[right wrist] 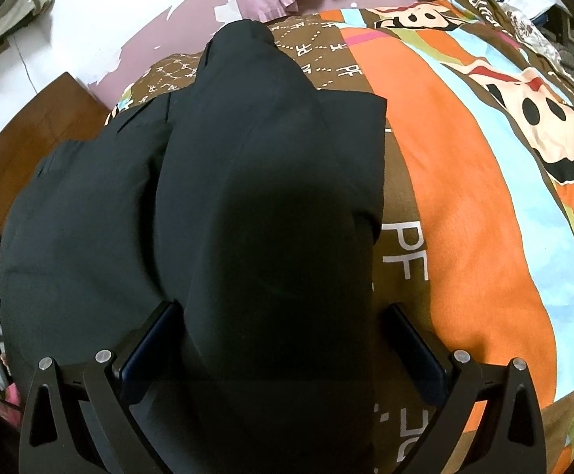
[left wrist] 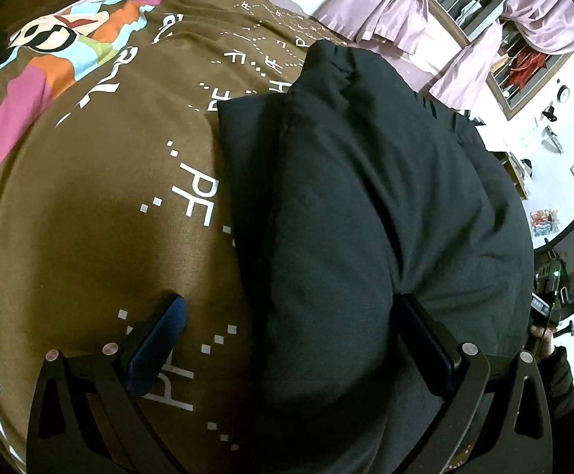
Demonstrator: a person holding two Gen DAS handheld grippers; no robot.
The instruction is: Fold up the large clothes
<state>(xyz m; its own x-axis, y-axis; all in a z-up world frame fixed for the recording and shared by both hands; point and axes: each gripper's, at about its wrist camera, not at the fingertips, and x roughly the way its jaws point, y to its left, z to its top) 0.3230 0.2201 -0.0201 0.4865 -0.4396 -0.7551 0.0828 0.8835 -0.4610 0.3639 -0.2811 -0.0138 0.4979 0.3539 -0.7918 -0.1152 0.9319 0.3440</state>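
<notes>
I see a big dark coat (left wrist: 366,205) lying on a bed with a brown bedspread (left wrist: 101,205) that has white letters and bright cartoon patches on it. The coat is puffy and folded over on itself, with a thick fold running down its middle. My left gripper (left wrist: 291,316) is spread wide. One of its fingers (left wrist: 160,339) sits over the brown cloth just beside the coat's edge, and the other finger rests against the dark coat. The coat's edge lies between the two fingers, but they are not squeezing it. In the right wrist view, the same coat (right wrist: 247,197) fills the middle, and the bedspread (right wrist: 465,217) shows orange, blue and green stripes beside it. My right gripper (right wrist: 283,328) is spread wide too. A thick roll of the coat bulges up between its two fingers, and both fingers (right wrist: 148,339) sit close against that roll. I cannot tell if they press on it. Purple curtains (left wrist: 397,4) hang past the far side of the bed. A black chair (left wrist: 571,260) stands by the white wall.
</notes>
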